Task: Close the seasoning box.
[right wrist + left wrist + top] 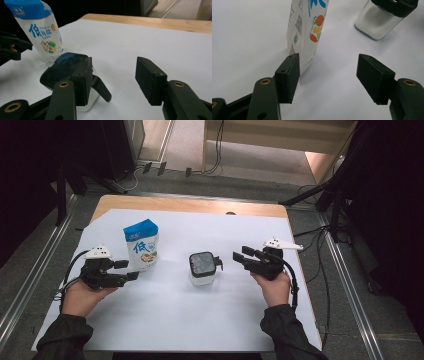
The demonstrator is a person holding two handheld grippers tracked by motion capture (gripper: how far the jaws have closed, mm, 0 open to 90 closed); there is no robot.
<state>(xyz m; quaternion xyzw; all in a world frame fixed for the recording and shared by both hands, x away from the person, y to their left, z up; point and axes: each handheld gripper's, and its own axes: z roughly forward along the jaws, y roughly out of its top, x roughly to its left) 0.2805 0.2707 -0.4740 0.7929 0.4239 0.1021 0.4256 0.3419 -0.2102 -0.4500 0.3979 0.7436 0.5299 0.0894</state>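
White pouch (pixel 142 244) beside left tongs (pixel 127 269)

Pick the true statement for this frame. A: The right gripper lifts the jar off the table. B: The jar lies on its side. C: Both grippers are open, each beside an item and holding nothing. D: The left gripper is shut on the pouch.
C: the left gripper sits open by the standing pouch, and the right gripper sits open beside the upright jar.

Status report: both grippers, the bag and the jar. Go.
Left gripper open, at the foot of the upright bag. Right gripper open, empty, beside the black-lidded jar. Nothing between bag and jar.
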